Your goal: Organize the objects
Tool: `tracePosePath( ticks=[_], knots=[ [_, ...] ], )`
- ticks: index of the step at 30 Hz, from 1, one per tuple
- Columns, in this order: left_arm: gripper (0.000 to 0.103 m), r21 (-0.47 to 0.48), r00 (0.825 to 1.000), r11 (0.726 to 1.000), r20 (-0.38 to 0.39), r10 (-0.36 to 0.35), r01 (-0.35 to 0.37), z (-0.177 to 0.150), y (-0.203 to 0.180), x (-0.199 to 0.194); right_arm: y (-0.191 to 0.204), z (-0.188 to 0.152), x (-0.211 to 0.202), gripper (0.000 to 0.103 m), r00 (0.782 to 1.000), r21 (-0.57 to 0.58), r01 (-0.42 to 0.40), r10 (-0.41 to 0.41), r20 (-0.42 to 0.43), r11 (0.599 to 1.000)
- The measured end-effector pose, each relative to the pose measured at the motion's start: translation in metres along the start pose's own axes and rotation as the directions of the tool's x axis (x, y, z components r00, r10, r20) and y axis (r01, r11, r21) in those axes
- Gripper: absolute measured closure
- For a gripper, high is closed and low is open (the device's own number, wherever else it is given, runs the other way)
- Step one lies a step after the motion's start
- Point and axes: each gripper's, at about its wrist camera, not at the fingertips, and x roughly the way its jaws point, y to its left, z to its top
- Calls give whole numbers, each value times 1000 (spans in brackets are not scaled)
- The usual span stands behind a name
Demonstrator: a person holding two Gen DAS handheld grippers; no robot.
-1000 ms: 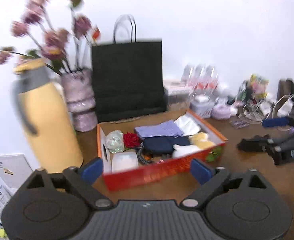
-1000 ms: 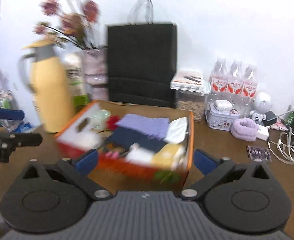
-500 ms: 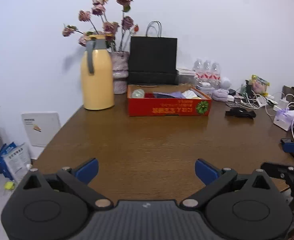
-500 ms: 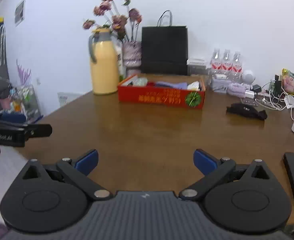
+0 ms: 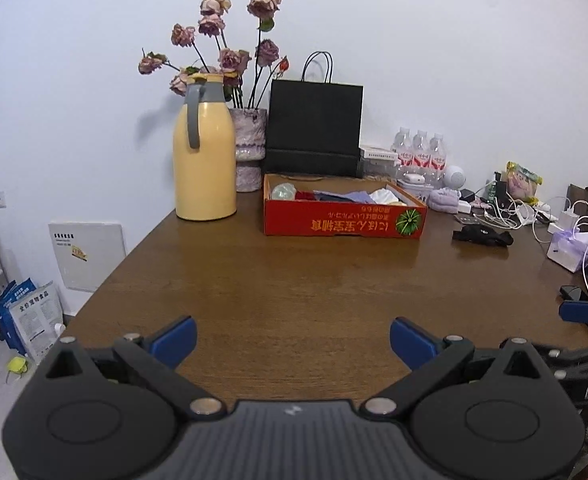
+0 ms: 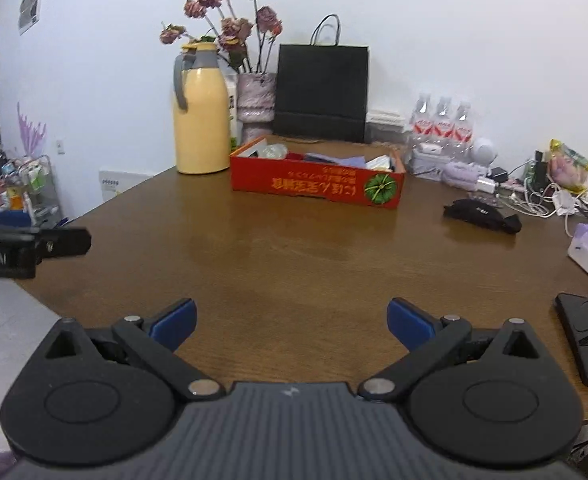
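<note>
Left gripper (image 5: 293, 340) and right gripper (image 6: 291, 320) both spread wide, empty, low over the near edge of the table (image 5: 314, 280). Red box (image 5: 344, 212) far back, already filled with small things. Probably best kept apart and raised before reaching.

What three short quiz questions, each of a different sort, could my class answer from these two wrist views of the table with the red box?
1. True or false: the left gripper is shut on a cloth.
2. Multiple choice: what stands directly behind the red box? A) a black paper bag B) a kettle C) a laptop
3. Fill in: the yellow flask stands on the table to the ___ of the red box in the left wrist view.

Key: 1 false, both it and the right gripper are open and empty; 2 A; 3 left.
</note>
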Motion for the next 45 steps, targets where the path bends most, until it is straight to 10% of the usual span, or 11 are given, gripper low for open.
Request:
tracePosePath(
  ticks=[45],
  knots=[
    [0,32,1000,999,-16,-11,12,-6,-5,1,-7,-10,6,0,1000,52,-12,13,-12,999]
  ],
)
